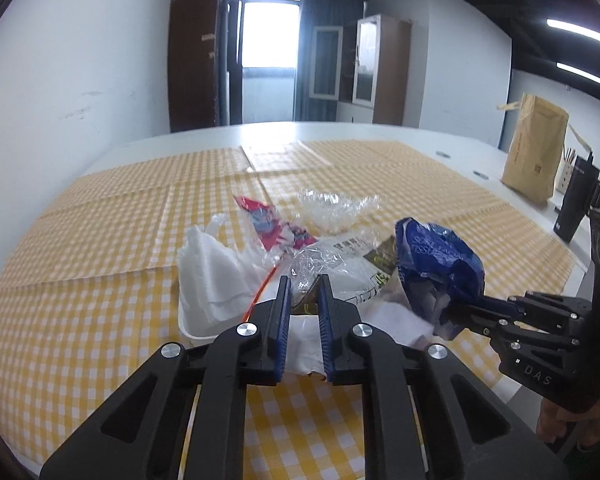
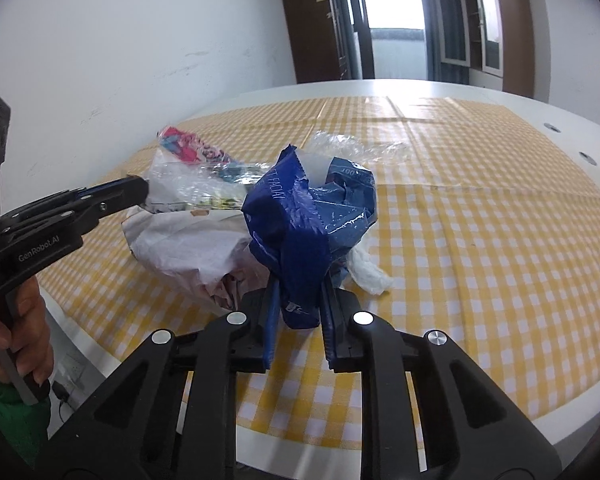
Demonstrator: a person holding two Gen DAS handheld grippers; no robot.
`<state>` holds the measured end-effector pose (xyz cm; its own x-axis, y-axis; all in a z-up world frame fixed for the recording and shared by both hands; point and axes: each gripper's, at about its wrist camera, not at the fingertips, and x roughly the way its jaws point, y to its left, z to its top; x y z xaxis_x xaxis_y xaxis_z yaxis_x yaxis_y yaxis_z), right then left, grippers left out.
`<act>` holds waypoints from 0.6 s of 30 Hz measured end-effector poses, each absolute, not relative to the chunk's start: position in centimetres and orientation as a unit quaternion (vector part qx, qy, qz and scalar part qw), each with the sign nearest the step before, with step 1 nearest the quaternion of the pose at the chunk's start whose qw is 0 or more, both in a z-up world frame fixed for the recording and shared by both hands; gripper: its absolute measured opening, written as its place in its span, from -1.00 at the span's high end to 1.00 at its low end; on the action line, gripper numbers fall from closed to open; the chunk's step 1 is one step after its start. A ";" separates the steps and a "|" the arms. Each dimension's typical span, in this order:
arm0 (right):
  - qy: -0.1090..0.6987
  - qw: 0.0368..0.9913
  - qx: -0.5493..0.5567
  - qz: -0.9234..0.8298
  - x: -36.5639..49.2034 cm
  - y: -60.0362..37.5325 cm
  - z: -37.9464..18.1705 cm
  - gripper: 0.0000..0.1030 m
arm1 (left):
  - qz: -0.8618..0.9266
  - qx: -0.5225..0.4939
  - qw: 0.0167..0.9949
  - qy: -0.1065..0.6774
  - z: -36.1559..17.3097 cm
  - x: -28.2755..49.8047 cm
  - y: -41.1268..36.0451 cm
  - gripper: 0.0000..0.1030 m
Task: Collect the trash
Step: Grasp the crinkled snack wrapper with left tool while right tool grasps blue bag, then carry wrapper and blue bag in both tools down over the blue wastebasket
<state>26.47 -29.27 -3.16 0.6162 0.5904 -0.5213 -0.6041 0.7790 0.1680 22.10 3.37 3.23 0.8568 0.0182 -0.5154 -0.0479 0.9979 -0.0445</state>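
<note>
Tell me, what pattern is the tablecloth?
Yellow-and-white checks on the tablecloth, clearest in the right wrist view.
</note>
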 end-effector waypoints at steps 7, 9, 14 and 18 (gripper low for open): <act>0.255 0.909 0.011 0.329 23.3 -32.4 -1.8 0.69 | 0.024 -0.049 0.973 0.226 5.6 18.9 3.6 0.77; 0.249 0.911 0.009 0.328 22.0 -33.2 -1.7 0.69 | 0.021 -0.058 0.974 0.217 5.8 17.4 3.7 0.77; 0.235 0.914 0.009 0.331 18.9 -35.0 -1.7 0.69 | 0.007 -0.073 0.978 0.197 5.8 12.8 3.5 0.77; 0.232 0.913 0.009 0.334 16.8 -36.1 -1.7 0.69 | 0.000 -0.075 0.978 0.194 5.5 9.2 3.3 0.77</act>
<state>16.77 -36.12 -1.68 0.6689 0.6153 -0.4171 -0.6066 0.7761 0.1722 9.23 3.28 5.52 0.9247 -0.0284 -0.3797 -0.0301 0.9887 -0.1471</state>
